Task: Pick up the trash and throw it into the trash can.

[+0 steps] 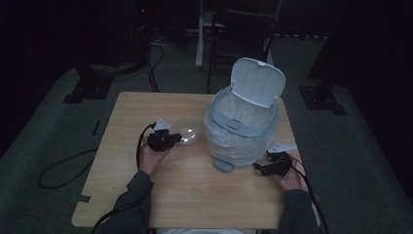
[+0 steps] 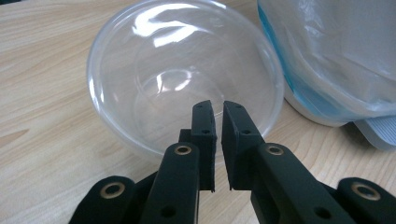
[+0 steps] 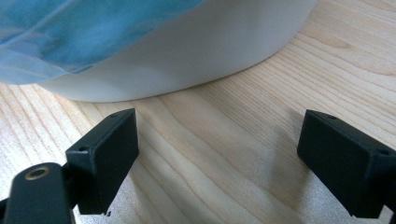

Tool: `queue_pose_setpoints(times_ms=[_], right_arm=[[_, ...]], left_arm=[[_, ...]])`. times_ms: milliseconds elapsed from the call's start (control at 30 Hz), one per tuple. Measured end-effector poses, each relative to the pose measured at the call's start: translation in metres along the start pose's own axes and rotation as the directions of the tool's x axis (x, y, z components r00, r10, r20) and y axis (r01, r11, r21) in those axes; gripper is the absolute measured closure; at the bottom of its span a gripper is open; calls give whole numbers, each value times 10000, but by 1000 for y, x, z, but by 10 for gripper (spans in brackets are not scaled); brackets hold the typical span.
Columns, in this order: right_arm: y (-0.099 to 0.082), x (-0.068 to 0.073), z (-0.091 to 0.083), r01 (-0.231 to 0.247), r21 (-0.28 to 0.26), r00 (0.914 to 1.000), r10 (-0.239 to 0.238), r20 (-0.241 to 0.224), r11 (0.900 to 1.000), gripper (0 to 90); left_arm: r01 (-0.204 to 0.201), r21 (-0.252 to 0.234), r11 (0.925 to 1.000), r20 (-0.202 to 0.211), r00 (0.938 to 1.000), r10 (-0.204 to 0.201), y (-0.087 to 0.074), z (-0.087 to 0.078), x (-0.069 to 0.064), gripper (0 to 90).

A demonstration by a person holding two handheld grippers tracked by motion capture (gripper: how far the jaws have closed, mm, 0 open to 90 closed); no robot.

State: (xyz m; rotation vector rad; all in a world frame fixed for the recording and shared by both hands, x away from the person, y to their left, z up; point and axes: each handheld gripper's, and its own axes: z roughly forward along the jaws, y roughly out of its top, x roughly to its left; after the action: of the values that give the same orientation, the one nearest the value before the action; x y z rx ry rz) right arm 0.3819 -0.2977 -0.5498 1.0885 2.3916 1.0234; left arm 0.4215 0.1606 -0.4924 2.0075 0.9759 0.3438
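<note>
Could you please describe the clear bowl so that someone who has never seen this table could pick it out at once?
Start at the wooden table and find the big white bin with its lid raised and a plastic liner inside. Just left of the bin sits the clear plastic bowl, with the left gripper nipping its near rim. It is the only see-through, round, empty thing there.

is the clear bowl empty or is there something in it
Empty: in the left gripper view the wood grain of the table shows straight through the clear bowl, with nothing inside.
</note>
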Motion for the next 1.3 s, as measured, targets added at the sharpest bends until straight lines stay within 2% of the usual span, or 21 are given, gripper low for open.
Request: queue_pose_setpoints(times_ms=[100, 267, 500, 600, 767, 900, 967, 1000, 1033, 1067, 1167, 1267, 1300], right_arm=[[0, 0, 0, 2, 3, 10000, -2, -1, 10000, 117], [0, 0, 0, 8, -6, 10000, -8, -1, 10000, 117], [0, 0, 0, 1, 2, 10000, -1, 0, 10000, 117], [0, 0, 0, -19, 9, 10000, 19, -5, 10000, 117], [0, 0, 0, 2, 5, 10000, -2, 0, 10000, 117], [0, 0, 0, -16, 8, 10000, 16, -6, 10000, 117], [0, 0, 0, -10, 2, 10000, 10, -5, 10000, 117], [0, 0, 0, -2, 1, 10000, 2, -3, 10000, 117], [0, 0, 0, 10, -3, 10000, -10, -3, 10000, 117], [0, 0, 0, 4, 2, 10000, -4, -2, 10000, 117], [0, 0, 0, 10, 1, 10000, -10, 0, 10000, 117], [0, 0, 0, -1, -2, 10000, 1, -1, 10000, 117], [0, 0, 0, -3, -2, 10000, 3, 0, 10000, 117]], left_arm=[[-38, -49, 10000, -1, 10000, 38, -4, -2, -2, 825], [-138, 172, 9998, -57, 9999, 139, -10, -1, -3, 811], [-344, 547, 9979, 220, 9992, 332, -21, 4, -10, 783], [-577, 702, 9959, 296, 9980, 557, -22, 5, -13, 766], [-735, 347, 9967, 285, 9970, 725, -16, -5, -15, 742], [-920, -305, 9953, 162, 9956, 925, -9, -25, -15, 680], [-997, -728, 9923, 18, 9950, 1001, -4, -38, -11, 653], [-997, -728, 9923, 18, 9950, 1001, -4, -38, -11, 632], [-990, -1081, 9892, -158, 9951, 979, 1, -48, -3, 610], [-915, -1236, 9881, -207, 9958, 896, 3, -52, 2, 582], [-537, -1547, 9865, 117, 9984, 561, 10, -56, 22, 500], [-435, -1034, 9937, 461, 9978, 485, 17, -47, 37, 445], [-533, -799, 9954, 497, 9971, 574, 19, -42, 40, 441]])
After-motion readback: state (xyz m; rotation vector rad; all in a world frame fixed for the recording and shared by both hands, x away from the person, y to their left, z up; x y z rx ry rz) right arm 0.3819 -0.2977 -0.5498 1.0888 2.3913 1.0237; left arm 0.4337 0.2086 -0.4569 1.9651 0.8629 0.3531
